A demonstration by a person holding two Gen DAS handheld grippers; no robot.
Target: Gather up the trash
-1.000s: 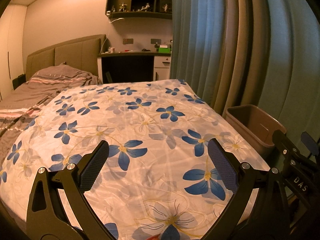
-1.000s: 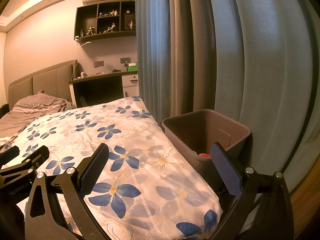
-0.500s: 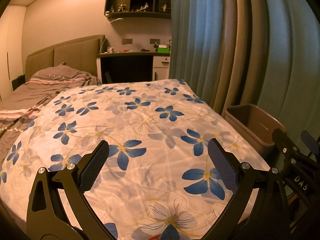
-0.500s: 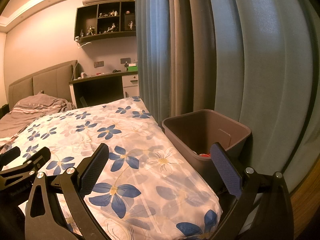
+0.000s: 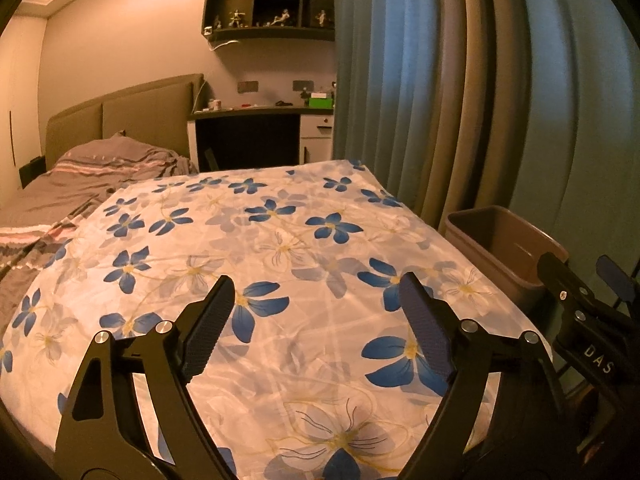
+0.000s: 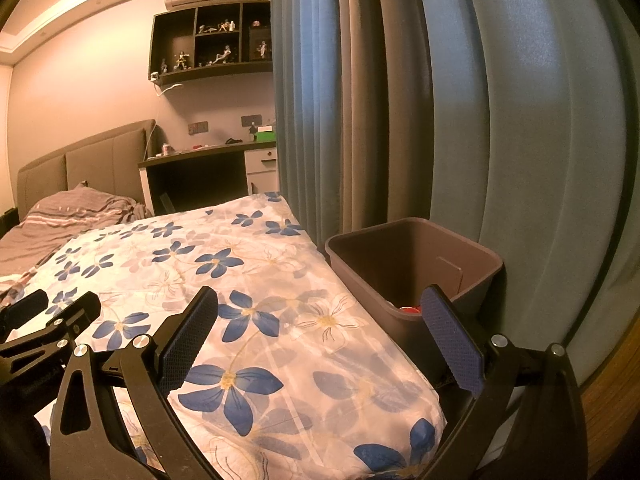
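A brown plastic bin (image 6: 416, 264) stands on the floor between the bed and the curtain; something red (image 6: 410, 309) lies at its bottom. The bin also shows in the left wrist view (image 5: 504, 240). My left gripper (image 5: 316, 320) is open and empty above the flowered bedspread (image 5: 260, 248). My right gripper (image 6: 320, 332) is open and empty over the bed's right edge, its right finger in front of the bin. I see no loose trash on the bedspread.
The blue-grey curtain (image 6: 460, 120) hangs close behind the bin. A grey blanket and pillow (image 5: 80, 176) lie at the far left of the bed. A desk (image 5: 256, 136) stands beyond the bed. Each gripper shows at the edge of the other's view.
Both grippers have drifted slightly; the scene has shifted a little in both views. Nothing was picked up or released.
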